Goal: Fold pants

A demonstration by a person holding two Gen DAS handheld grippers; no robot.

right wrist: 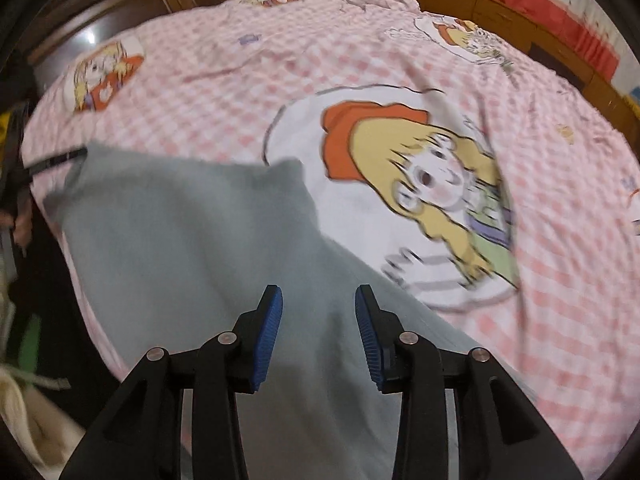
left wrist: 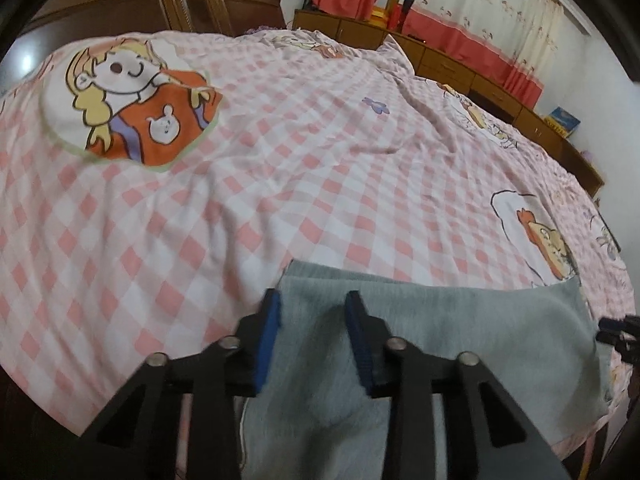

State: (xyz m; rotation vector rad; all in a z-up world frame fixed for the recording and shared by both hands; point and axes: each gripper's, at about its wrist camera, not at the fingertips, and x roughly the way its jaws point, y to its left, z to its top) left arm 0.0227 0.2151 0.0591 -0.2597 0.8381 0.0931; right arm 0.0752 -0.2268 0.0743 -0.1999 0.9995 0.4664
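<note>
Both tongs stand spread with nothing between their blue ribbed pads: the left gripper point(left wrist: 312, 300) and the right gripper point(right wrist: 319, 294) each hover over grey cloth. Beneath everything stretches the wide pink-and-white checked bedsheet point(left wrist: 280, 168) printed with cartoon girls. On its near edge lie the soft grey pants point(right wrist: 192, 240), spread flat, one corner lapping onto a round cartoon print point(right wrist: 420, 184). Behind the bed runs a low brown wooden cabinet point(left wrist: 460, 64), under red-hemmed pale curtains point(left wrist: 480, 4).
</note>
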